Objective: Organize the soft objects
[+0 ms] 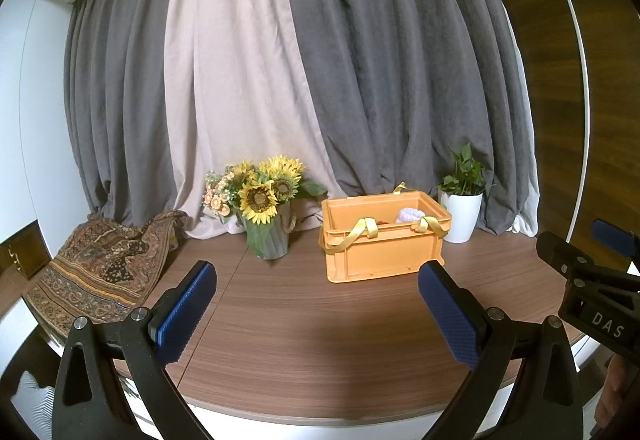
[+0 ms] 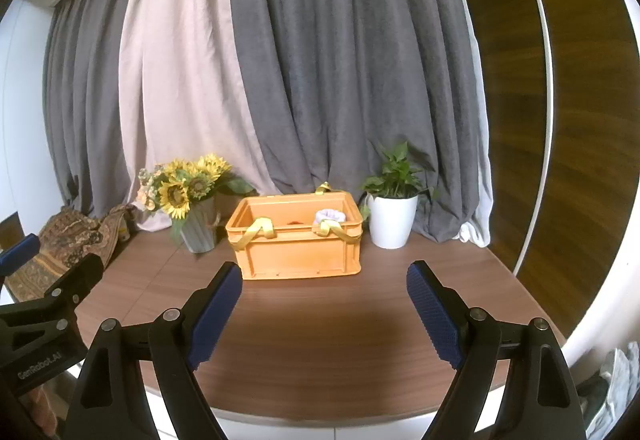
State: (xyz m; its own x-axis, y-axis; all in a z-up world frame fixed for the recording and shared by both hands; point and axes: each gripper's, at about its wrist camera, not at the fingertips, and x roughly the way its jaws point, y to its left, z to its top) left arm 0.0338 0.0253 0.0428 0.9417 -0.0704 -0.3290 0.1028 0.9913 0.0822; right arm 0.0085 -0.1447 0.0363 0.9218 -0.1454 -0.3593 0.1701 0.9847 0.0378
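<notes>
Grey and pale pink curtains (image 1: 280, 80) hang in heavy folds behind a round wooden tabletop (image 1: 320, 320), seen first from the left wrist camera. At about 12 o'clock on the tabletop stands an orange crate (image 1: 384, 256) with yellow ribbon handles (image 1: 360, 232) draped over its near rim; a pale lilac soft object (image 1: 408, 215) lies inside, toward the crate's right end, with something reddish just beside it that is too hidden to name. A vase of sunflowers (image 1: 264, 200) stands at 11 o'clock, near the crate but apart from it, and a white pot with a green plant (image 1: 462, 212) sits at 1 o'clock, just beside the crate's far right corner. A patterned brown cloth (image 1: 100, 272) is bunched at 9 o'clock on the tabletop's left edge. The left hand-held gripper (image 1: 318, 314) hovers above the near tabletop with its blue pads spread wide and nothing between them. At 3 o'clock part of the right hand-held gripper (image 1: 580, 260) enters the view. From the right wrist camera, the crate (image 2: 296, 252) is at 12 o'clock, the lilac soft object (image 2: 331, 217) again in its right half, the sunflowers (image 2: 184, 192) at 10 o'clock and the potted plant (image 2: 394, 216) at 1 o'clock, close to the crate's right wall. The cloth (image 2: 68, 240) lies at 9 o'clock. The right hand-held gripper (image 2: 324, 314) is held over bare tabletop (image 2: 320, 360), jaws wide apart and empty, while the left hand-held gripper (image 2: 44, 280) shows at the left edge.
</notes>
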